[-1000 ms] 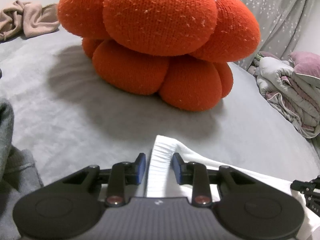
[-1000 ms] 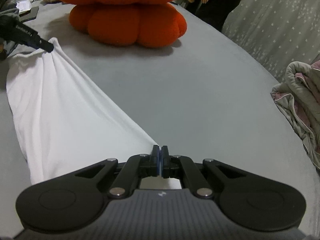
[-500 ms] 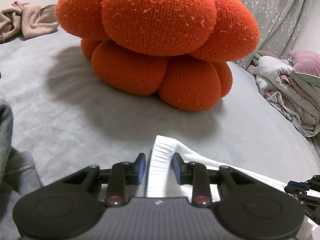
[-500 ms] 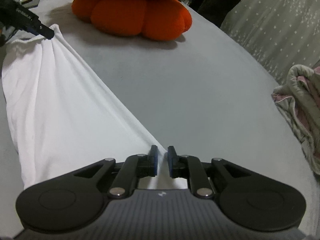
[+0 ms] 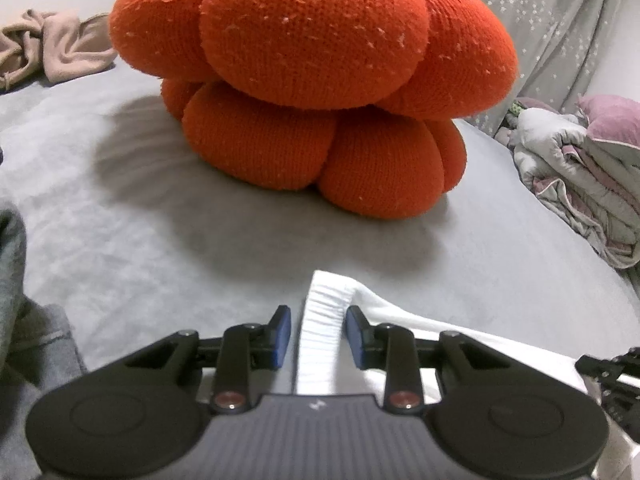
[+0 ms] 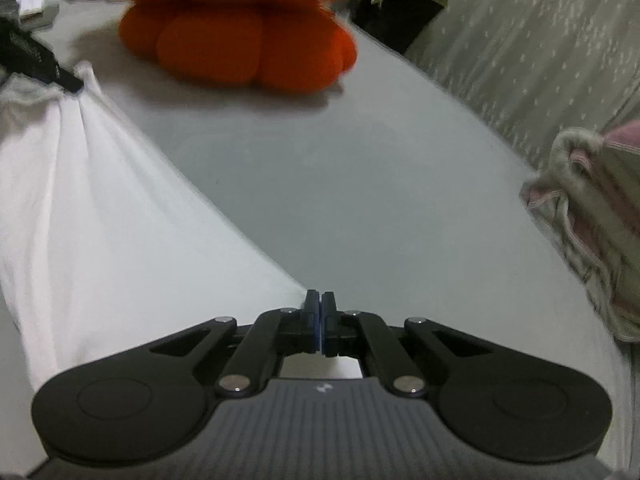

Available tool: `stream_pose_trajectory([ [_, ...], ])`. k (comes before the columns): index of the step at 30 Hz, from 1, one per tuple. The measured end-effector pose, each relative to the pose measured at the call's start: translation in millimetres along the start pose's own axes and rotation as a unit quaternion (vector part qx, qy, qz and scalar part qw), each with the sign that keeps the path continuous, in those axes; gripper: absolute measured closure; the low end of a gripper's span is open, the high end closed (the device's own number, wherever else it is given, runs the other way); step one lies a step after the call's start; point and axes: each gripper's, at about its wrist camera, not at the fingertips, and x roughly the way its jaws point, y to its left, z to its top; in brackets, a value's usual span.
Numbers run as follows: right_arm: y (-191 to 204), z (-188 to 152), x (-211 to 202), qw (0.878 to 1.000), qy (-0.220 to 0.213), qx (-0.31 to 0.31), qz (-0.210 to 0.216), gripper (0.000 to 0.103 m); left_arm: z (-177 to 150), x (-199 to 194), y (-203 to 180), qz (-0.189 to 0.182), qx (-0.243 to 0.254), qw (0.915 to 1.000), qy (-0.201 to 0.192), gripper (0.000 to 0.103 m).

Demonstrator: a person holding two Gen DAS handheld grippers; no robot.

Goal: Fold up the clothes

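Note:
A white garment (image 6: pixel 100 200) lies stretched along the grey bed (image 6: pixel 360 184) between my two grippers. Its ribbed hem (image 5: pixel 320 336) stands up between the blue pads of my left gripper (image 5: pixel 316 320), whose jaws are opening; a gap shows beside the left pad (image 5: pixel 282 332). In the right wrist view the left gripper (image 6: pixel 60 74) sits at the far end, where folds gather. My right gripper (image 6: pixel 320 300) is shut on the garment's near corner, pads pressed together. Its black tip (image 5: pixel 612 376) shows at the left wrist view's right edge.
A big orange knitted cushion (image 5: pixel 312 80) sits on the bed beyond the garment. A bundled quilt (image 6: pixel 592 220) lies at the right, a beige cloth (image 5: pixel 52 48) at the far left, and a grey garment (image 5: pixel 24 340) close on the left. A starred curtain (image 6: pixel 540 60) hangs behind.
My right gripper opened slightly half a second ago and has closed again on the garment's corner, shifting a little. The left gripper stays put, its jaws a touch wider.

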Motion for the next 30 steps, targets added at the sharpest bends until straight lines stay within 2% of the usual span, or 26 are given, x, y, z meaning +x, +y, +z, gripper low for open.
stream_pose_trajectory([
  [1,3,-4,1,1.000,-0.006,-0.001,-0.015,0.103,0,0,-1,0.000,0.004,1.0000,-0.001,0.069],
  [3,7,-10,-3,0.999,-0.015,0.011,-0.050,0.081,0,0,0,-0.001,0.004,1.0000,-0.001,0.069],
  [4,6,-12,-9,0.997,-0.020,0.022,-0.069,0.051,0,0,1,-0.003,0.004,1.0000,-0.001,0.069],
  [5,2,-17,-20,0.995,-0.033,0.038,-0.087,0.040,0,0,2,-0.004,0.003,1.0000,-0.001,0.069],
  [8,-33,-46,-54,0.987,-0.051,0.111,-0.103,0.040,2,-4,2,-0.004,0.001,1.0000,-0.003,0.066],
  [10,-70,-79,-77,0.973,-0.049,0.180,-0.133,0.040,4,-10,1,0.000,0.003,0.9999,-0.010,0.066],
  [11,-90,-100,-87,0.961,-0.045,0.222,-0.158,0.040,5,-14,-2,0.003,0.008,0.9998,-0.015,0.066],
  [13,-138,-151,-112,0.915,-0.043,0.342,-0.209,0.040,6,-22,-7,0.017,0.029,0.9990,-0.029,0.066],
  [14,-160,-183,-126,0.881,-0.049,0.415,-0.220,0.045,6,-26,-10,0.026,0.040,0.9982,-0.036,0.066],
  [15,-182,-215,-140,0.842,-0.054,0.484,-0.231,0.049,6,-30,-12,0.032,0.051,0.9974,-0.041,0.066],
  [16,-194,-239,-149,0.814,-0.054,0.523,-0.247,0.054,6,-32,-14,0.037,0.060,0.9966,-0.043,0.066],
  [17,-206,-262,-158,0.785,-0.053,0.559,-0.262,0.054,6,-34,-15,0.041,0.065,0.9960,-0.045,0.066],
  [18,-209,-273,-166,0.779,-0.047,0.562,-0.274,0.054,7,-35,-14,0.044,0.066,0.9959,-0.045,0.066],
  [20,-212,-281,-172,0.790,-0.042,0.546,-0.276,0.055,8,-37,-12,0.048,0.065,0.9955,-0.049,0.066],
  [24,-207,-268,-168,0.819,-0.068,0.526,-0.219,0.059,2,-41,-21,0.022,0.087,0.9948,-0.049,0.066],
  [26,-205,-262,-160,0.831,-0.051,0.517,-0.200,0.074,-5,-42,-31,-0.005,0.102,0.9937,-0.046,0.066],
  [27,-205,-260,-153,0.835,-0.037,0.513,-0.196,0.076,-8,-41,-36,-0.014,0.113,0.9925,-0.044,0.066],
  [28,-208,-259,-145,0.832,-0.022,0.518,-0.197,0.080,-12,-39,-40,-0.018,0.125,0.9910,-0.043,0.066],
  [30,-209,-260,-139,0.829,-0.023,0.527,-0.186,0.080,-19,-33,-46,-0.023,0.147,0.9881,-0.037,0.066],
])
